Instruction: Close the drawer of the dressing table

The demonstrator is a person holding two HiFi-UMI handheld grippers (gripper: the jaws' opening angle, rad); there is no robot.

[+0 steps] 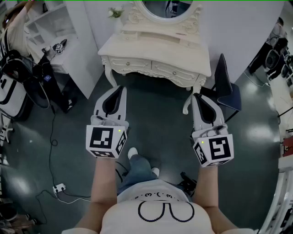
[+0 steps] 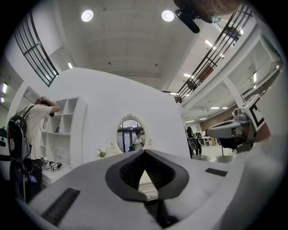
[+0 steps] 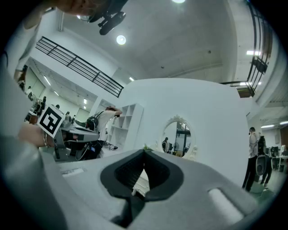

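Cream dressing table, left tongs, right tongs, closed

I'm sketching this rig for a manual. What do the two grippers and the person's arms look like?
Alike: the left gripper and right gripper are light grey tapering shells with black ribbed pads. Each bears a white cube of black square markers and a green light. The T-shirt is white, short-sleeved, with a black drawing.

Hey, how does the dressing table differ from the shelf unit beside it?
The dressing table is cream and carved, on curved legs; the shelf unit is plain white and boxy. The dressing table carries an oval mirror; the shelf unit has open compartments. Both are light-coloured.
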